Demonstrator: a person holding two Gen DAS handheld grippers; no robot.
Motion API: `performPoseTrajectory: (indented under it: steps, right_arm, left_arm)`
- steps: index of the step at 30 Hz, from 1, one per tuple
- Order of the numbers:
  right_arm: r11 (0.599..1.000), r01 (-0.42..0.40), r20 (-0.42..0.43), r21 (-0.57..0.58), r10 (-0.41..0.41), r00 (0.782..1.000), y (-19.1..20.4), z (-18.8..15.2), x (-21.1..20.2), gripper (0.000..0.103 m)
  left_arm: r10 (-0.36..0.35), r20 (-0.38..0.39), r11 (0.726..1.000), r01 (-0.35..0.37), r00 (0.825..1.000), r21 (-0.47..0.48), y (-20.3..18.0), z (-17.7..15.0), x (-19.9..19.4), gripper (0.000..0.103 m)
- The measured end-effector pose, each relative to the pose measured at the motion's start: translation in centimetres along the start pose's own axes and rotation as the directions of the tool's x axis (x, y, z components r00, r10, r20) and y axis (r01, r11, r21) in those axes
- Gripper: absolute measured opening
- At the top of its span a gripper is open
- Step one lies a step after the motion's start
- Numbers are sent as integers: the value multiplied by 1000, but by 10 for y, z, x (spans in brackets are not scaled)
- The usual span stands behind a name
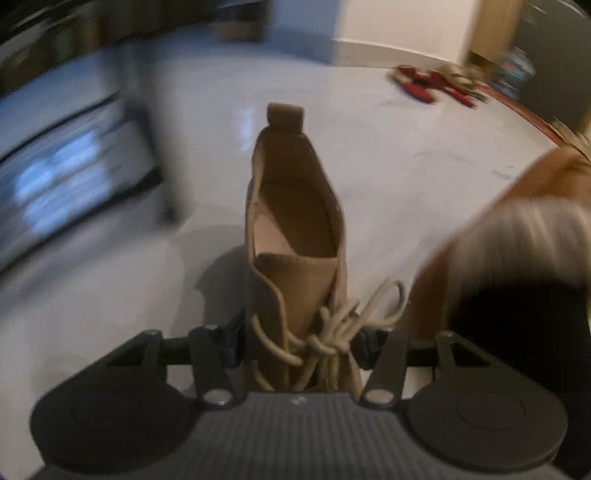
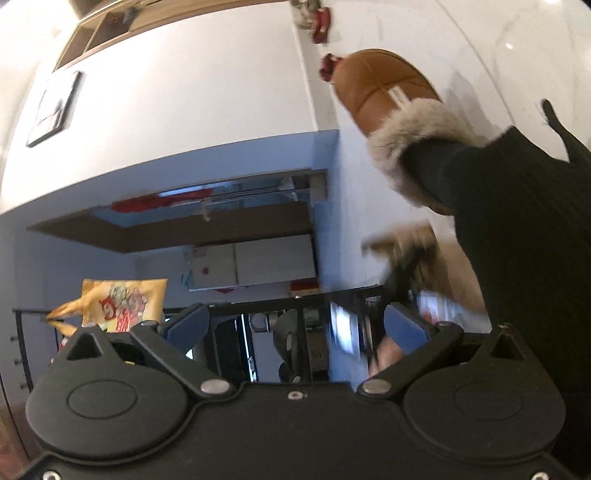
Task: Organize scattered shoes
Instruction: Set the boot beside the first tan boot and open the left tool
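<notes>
My left gripper (image 1: 301,347) is shut on a tan lace-up ankle boot (image 1: 295,221), gripping it at the laced front and holding it above the white floor (image 1: 388,166), heel loop pointing away. Red shoes (image 1: 432,85) lie scattered on the floor at the far right. My right gripper (image 2: 295,325) is open and empty, its blue pads (image 2: 406,328) wide apart, and the view is rolled sideways. A person's foot in a brown fur-lined slipper (image 2: 384,92) and black trouser leg (image 2: 517,221) shows in the right wrist view.
A dark shelf unit or rack (image 1: 74,177), blurred, stands at the left. The slipper and leg (image 1: 517,229) are close on the right. A doorway and wall (image 1: 406,29) lie beyond. The right wrist view shows a black rack (image 2: 258,332), yellow bag (image 2: 118,299) and a room behind.
</notes>
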State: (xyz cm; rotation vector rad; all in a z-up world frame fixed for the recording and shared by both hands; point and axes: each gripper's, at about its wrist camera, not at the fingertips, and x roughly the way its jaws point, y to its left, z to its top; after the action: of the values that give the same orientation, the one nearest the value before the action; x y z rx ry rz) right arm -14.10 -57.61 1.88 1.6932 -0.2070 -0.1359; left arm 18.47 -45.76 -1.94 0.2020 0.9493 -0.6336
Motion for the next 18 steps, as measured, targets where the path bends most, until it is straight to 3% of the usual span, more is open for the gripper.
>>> performPoseTrajectory:
  steps: [3,7,13,18]
  right_arm:
    - [999,21,-2,-26,-21,1000,-3,-3,1,103]
    - [998,47,-23,-49,-48,999,-8,-6,0,103]
    - [968,127,-45,-218,-140,989,-1,-15,5,103]
    - [946,147,-61,-288,-172,983,-2,-24,6,103]
  left_arm:
    - [106,-8,988,-106,994,-111,26,-68,-60,54]
    - [201,-12,955,-198,980,-220,55,-132,-110,55]
    - [253,-5,934,-245,967,-261,69,-162,-133,58]
    - [227,-20,925,-222,974,-308,70,-156,-147,77]
